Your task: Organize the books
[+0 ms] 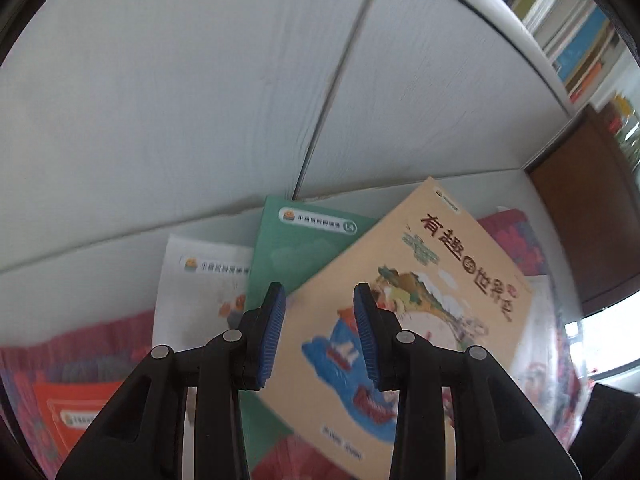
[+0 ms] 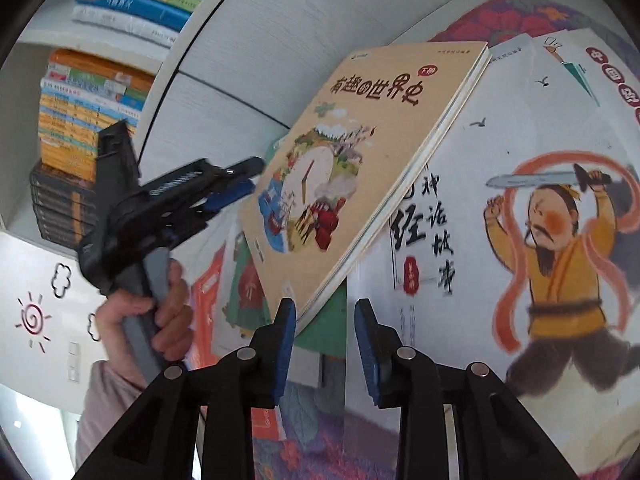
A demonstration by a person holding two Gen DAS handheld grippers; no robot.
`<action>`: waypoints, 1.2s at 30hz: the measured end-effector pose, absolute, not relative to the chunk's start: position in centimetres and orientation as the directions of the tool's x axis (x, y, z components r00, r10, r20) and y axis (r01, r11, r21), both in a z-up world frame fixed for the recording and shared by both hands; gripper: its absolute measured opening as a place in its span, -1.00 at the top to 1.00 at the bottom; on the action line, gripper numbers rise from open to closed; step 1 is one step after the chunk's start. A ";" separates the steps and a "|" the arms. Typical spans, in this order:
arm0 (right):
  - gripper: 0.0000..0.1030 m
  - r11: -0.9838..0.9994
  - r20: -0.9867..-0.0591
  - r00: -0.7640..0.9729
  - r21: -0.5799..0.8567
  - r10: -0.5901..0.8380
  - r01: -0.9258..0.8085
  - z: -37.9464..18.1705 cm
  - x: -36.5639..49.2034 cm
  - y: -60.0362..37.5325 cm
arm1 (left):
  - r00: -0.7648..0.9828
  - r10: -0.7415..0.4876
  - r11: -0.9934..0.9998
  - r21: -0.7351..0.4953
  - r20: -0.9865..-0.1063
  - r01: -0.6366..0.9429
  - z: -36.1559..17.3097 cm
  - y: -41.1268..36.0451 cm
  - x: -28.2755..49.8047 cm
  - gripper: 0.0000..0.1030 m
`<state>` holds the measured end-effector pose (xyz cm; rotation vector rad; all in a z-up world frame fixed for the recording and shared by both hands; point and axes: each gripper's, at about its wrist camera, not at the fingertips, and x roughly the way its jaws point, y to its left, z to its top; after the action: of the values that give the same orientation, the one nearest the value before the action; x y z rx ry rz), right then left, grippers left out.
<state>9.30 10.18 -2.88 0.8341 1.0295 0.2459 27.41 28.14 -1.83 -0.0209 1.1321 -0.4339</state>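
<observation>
L claw (image 1: 319,334): jaws apart, nothing gripped, tan book (image 1: 404,312) just ahead.
R claw (image 2: 325,350): jaws apart, empty, tan book's corner beside left pad.

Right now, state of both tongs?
Left tongs: open, holding nothing, above the beige illustrated paperback book.
Right tongs: open, empty, at that book's lower corner.

World-history book (image 2: 360,160) lies tilted atop picture book (image 2: 500,216), overlapping workbook (image 1: 296,256); shelf books (image 2: 80,120) behind.

Both tools, left (image 1: 319,334) and right (image 2: 325,350), gape empty.
</observation>
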 end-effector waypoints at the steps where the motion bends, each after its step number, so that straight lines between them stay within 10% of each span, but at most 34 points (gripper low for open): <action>1: 0.43 0.670 -0.652 0.522 0.718 0.551 0.190 -2.9 9.5 10.0 | 0.346 -0.346 0.914 -0.231 -0.872 0.332 -1.9 27.7 27.4 0.26; 10: 0.44 0.664 -0.640 0.519 0.728 0.566 0.173 -3.0 11.6 9.3 | 0.402 -0.205 0.913 -0.026 -0.892 0.407 -1.8 24.6 26.3 0.27; 36: 0.58 0.647 -0.653 0.481 0.733 0.585 0.208 -3.1 8.3 6.0 | 0.134 -0.459 0.874 -0.418 -0.878 0.248 -2.3 29.7 17.6 0.23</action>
<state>8.31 5.97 -3.06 0.8730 1.0751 0.2698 17.62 29.66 -2.31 -0.1874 1.3427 -0.5165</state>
